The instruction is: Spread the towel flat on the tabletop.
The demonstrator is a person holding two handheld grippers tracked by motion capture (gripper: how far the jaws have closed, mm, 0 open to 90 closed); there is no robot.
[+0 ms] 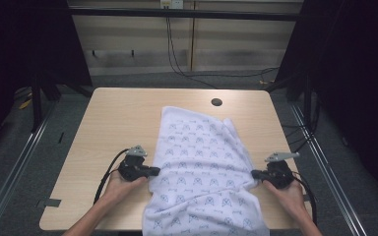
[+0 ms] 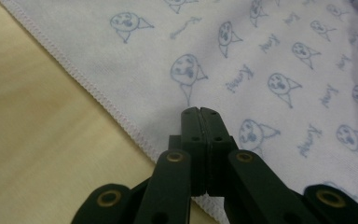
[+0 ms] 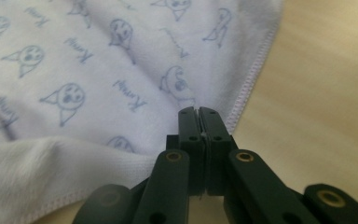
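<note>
Printed towel (image 1: 203,167) on light wood table (image 1: 123,118), grey floor around, left gripper (image 1: 153,171) and right gripper (image 1: 256,174) each clenched on towel edge

This looked like a lab recording bay rather than a home. A plain wooden table (image 1: 128,118) with a cable hole (image 1: 216,102) stood on grey carpet (image 1: 24,162), hemmed by black curtains (image 1: 354,73) and metal floor rails (image 1: 15,167), with loose cables (image 1: 177,64) hanging down the bare panelled wall (image 1: 226,44) behind.

bare table (image 1: 123,113) left of the towel (image 1: 199,162) gives free passage.
</note>
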